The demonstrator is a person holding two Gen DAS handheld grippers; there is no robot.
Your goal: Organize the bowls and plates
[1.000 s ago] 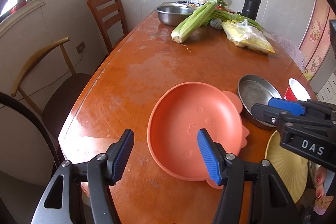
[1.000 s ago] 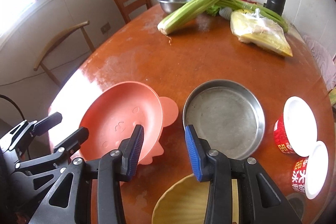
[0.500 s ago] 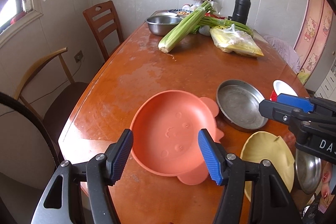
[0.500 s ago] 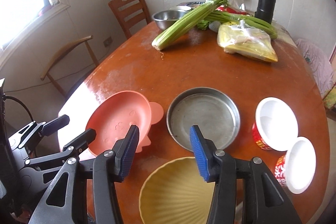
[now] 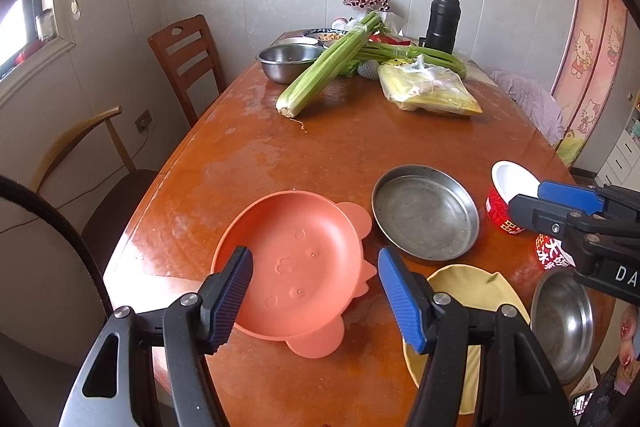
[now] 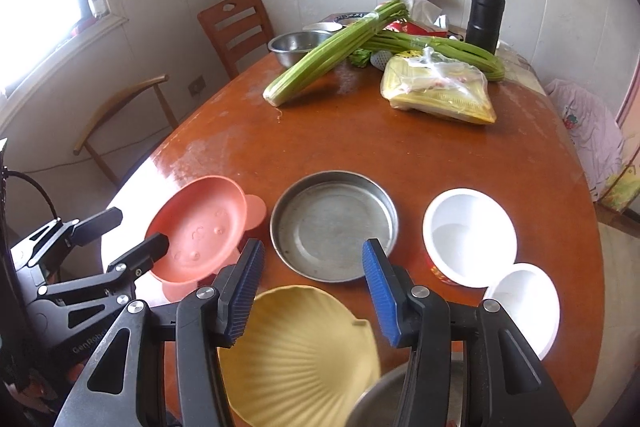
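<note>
An orange plate (image 5: 292,267) with ear-shaped tabs lies flat near the table's front left. My left gripper (image 5: 314,263) hovers above it, open and holding nothing. To its right sit a round steel pan (image 6: 334,223), a yellow shell-shaped plate (image 6: 296,355) and a small steel bowl (image 5: 564,319). Two red bowls with white insides (image 6: 470,235) (image 6: 524,303) stand further right. My right gripper (image 6: 313,255) hangs open over the gap between pan and yellow plate, gripping nothing. It shows at the right edge of the left wrist view (image 5: 560,203).
At the far end of the brown table (image 5: 360,147) lie celery stalks (image 5: 328,67), a steel mixing bowl (image 5: 288,61), a plastic bag of yellow food (image 5: 428,91) and a black flask (image 5: 442,21). Two wooden chairs (image 5: 184,55) stand along the left side.
Both grippers have drawn back and up from the table, so more dishes show. The right jaws have spread wider. The dishes have not moved.
</note>
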